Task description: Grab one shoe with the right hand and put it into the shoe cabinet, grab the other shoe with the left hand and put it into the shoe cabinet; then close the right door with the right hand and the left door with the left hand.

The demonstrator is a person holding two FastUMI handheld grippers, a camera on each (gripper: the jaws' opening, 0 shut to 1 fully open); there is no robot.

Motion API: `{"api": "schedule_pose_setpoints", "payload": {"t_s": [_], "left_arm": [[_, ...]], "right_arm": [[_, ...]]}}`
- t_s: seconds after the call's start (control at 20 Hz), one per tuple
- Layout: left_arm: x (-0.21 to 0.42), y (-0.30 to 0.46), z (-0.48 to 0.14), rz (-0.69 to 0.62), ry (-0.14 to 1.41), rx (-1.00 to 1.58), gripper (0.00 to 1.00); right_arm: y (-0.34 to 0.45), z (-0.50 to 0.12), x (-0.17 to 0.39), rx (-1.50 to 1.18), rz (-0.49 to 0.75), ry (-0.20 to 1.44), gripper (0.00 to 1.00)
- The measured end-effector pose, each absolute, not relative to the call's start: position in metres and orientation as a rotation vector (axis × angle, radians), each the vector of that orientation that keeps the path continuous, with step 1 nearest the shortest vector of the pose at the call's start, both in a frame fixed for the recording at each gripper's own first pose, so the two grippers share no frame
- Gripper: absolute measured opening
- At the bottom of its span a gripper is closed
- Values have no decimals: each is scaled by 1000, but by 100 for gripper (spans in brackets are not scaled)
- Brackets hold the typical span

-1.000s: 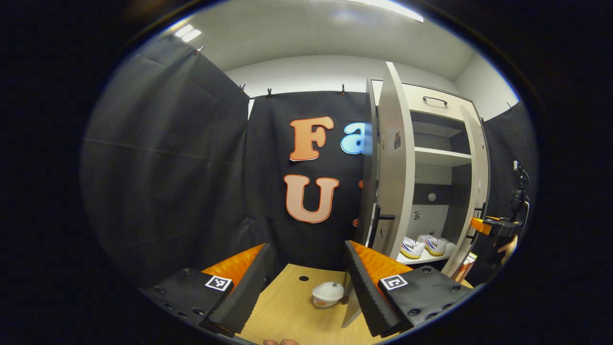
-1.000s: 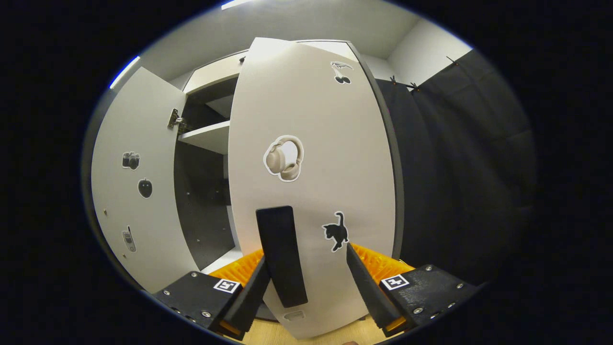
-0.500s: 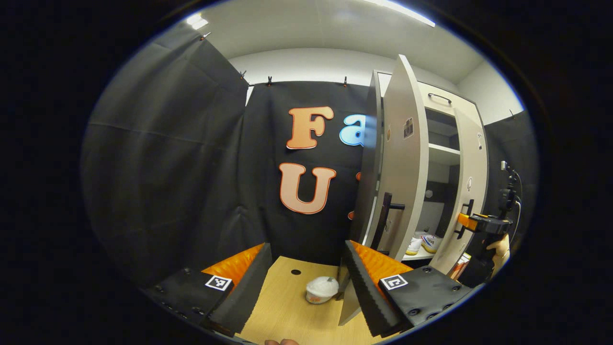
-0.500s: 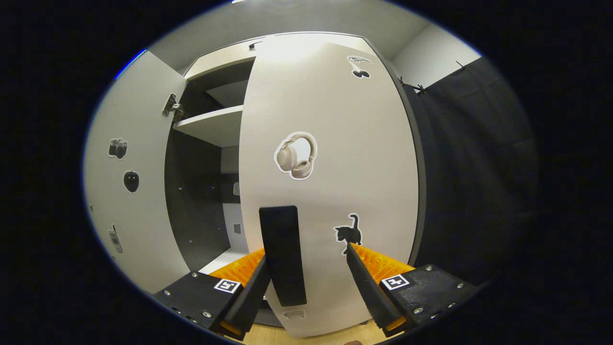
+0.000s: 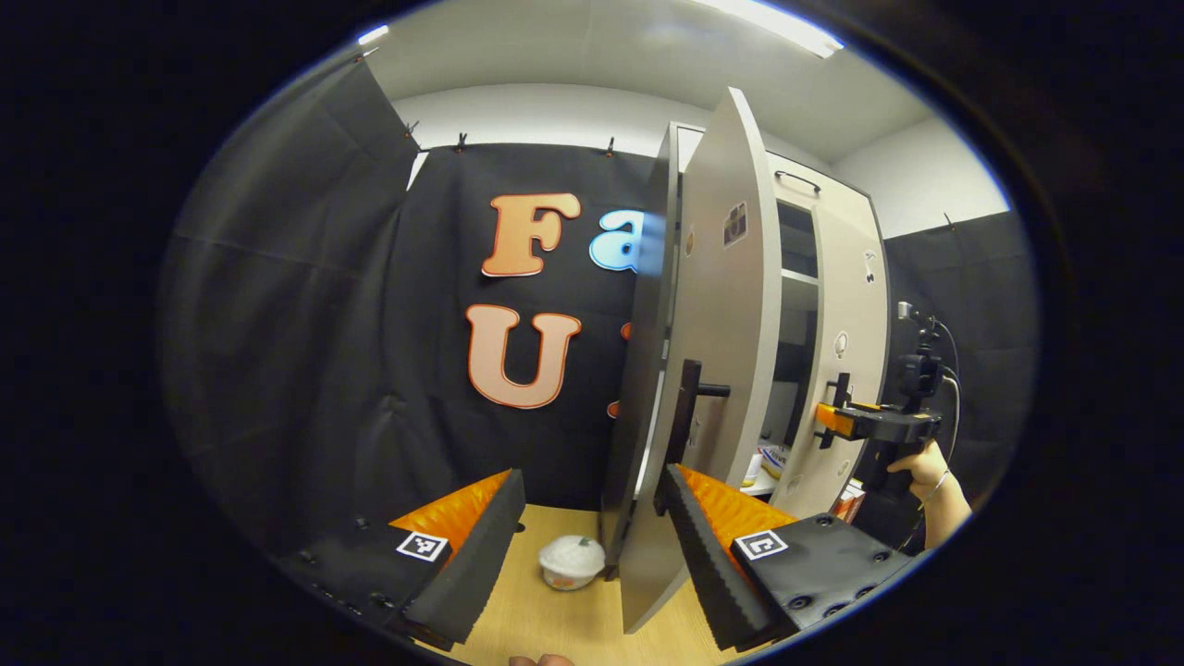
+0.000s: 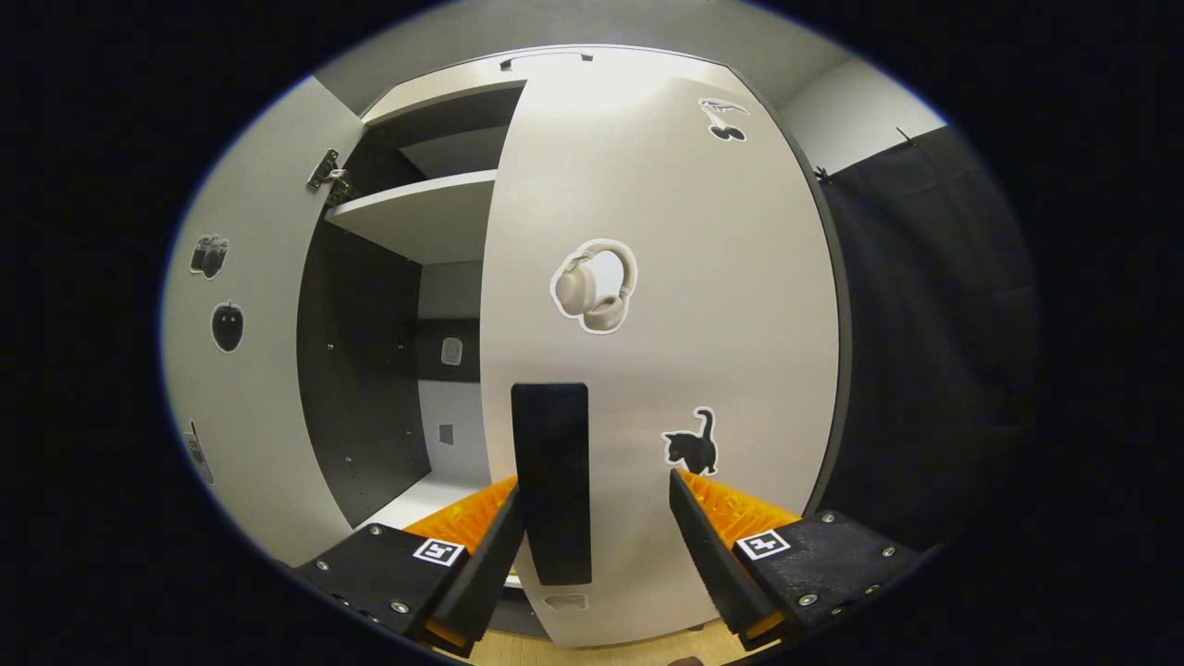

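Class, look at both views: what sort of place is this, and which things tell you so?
Probably a staged recording booth, not a home: black cloth walls clipped up around a white shoe cabinet with stickered doors, standing on a wooden floor.

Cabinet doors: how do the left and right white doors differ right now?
The left white cabinet door stands wide open; the right white cabinet door is swung much nearer shut. The right door's black bar handle sits between the open right gripper's fingers; the left door's black handle lies just past the open left gripper, contact unclear. Both carry small stickers.
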State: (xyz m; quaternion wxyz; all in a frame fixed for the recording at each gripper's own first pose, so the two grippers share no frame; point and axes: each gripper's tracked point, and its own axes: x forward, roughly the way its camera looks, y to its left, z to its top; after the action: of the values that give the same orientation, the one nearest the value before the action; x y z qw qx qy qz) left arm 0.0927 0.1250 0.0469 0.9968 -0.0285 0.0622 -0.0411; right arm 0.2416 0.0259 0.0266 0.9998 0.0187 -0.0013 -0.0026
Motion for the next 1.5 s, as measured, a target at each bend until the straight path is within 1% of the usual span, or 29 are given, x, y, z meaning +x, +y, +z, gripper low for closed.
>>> {"api": "schedule_pose_setpoints", "payload": {"t_s": [0.2, 0.3, 0.35, 0.4, 0.5, 0.55, 0.6, 0.75, 0.95, 1.05, 1.15, 1.2, 1.45, 1.5], "left_arm": [[116, 107, 45, -144, 128, -46, 97], [128, 100, 38, -160, 142, -41, 96], [132, 95, 36, -172, 146, -43, 98], [131, 87, 34, -190, 152, -48, 98], [130, 90, 31, -170, 155, -23, 95], [130, 89, 30, -167, 159, -24, 96], [131, 83, 30, -178, 165, -35, 95], [129, 66, 29, -212, 174, -30, 98], [132, 36, 28, -256, 172, 0, 98], [133, 17, 27, -291, 174, -12, 95], [141, 7, 25, -297, 170, -9, 95], [141, 0, 25, -294, 167, -7, 98], [148, -31, 22, -297, 167, 8, 98], [150, -36, 21, -297, 164, 12, 95]], "right_arm": [[33, 29, 230, 93, 15, 3, 93], [33, 32, 215, 109, 31, -7, 92], [32, 35, 205, 107, 37, -13, 92], [30, 39, 197, 101, 40, -20, 92], [21, 51, 180, 88, 39, -46, 92], [17, 57, 170, 82, 38, -59, 92], [12, 63, 162, 78, 35, -71, 92], [-4, 78, 144, 71, 14, -109, 92], [-31, 92, 122, 71, -15, -144, 92], [-45, 93, 115, 65, -29, -149, 92], [-60, 92, 109, 53, -43, -147, 92], [-68, 92, 107, 53, -49, -148, 92], [-102, 89, 98, 56, -70, -135, 92], [-108, 88, 96, 51, -75, -132, 92]]}}
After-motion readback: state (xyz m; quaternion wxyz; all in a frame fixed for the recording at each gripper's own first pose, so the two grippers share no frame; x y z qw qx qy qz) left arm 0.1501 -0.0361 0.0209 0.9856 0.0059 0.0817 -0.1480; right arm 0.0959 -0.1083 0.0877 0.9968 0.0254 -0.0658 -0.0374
